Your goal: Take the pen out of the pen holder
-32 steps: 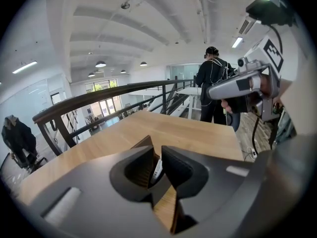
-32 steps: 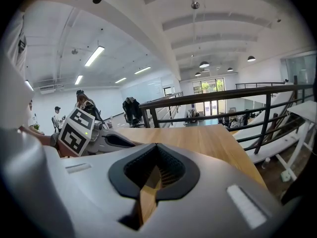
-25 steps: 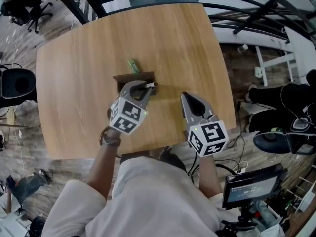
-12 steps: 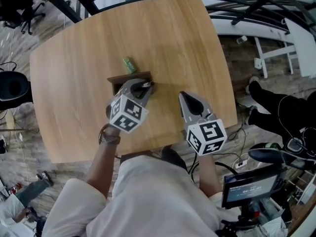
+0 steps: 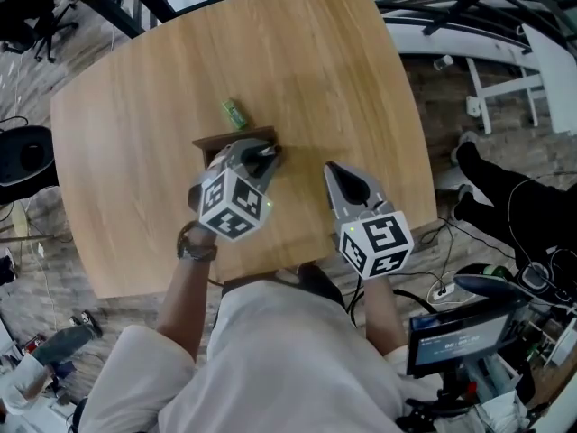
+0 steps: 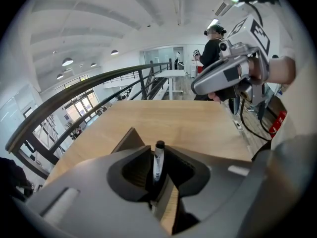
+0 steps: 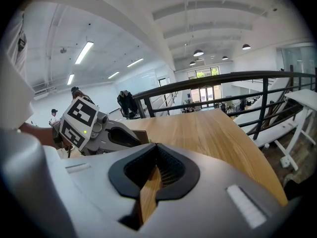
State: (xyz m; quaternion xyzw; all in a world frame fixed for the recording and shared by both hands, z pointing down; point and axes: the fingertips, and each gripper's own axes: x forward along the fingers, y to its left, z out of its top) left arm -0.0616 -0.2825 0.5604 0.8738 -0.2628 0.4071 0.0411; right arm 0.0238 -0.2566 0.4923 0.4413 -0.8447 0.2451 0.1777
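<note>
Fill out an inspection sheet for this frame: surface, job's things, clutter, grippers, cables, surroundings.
Surface: wooden table.
Job's things: pen upright between the left gripper's jaws; brown pen holder right at it; cannot tell whether the pen's lower end has left the holder.
Clutter: small green item behind the holder.
Grippers: left gripper shut on pen; right gripper shut, empty.
Cables: cables on the floor at right.
Surroundings: railing, monitor, black chair.
</note>
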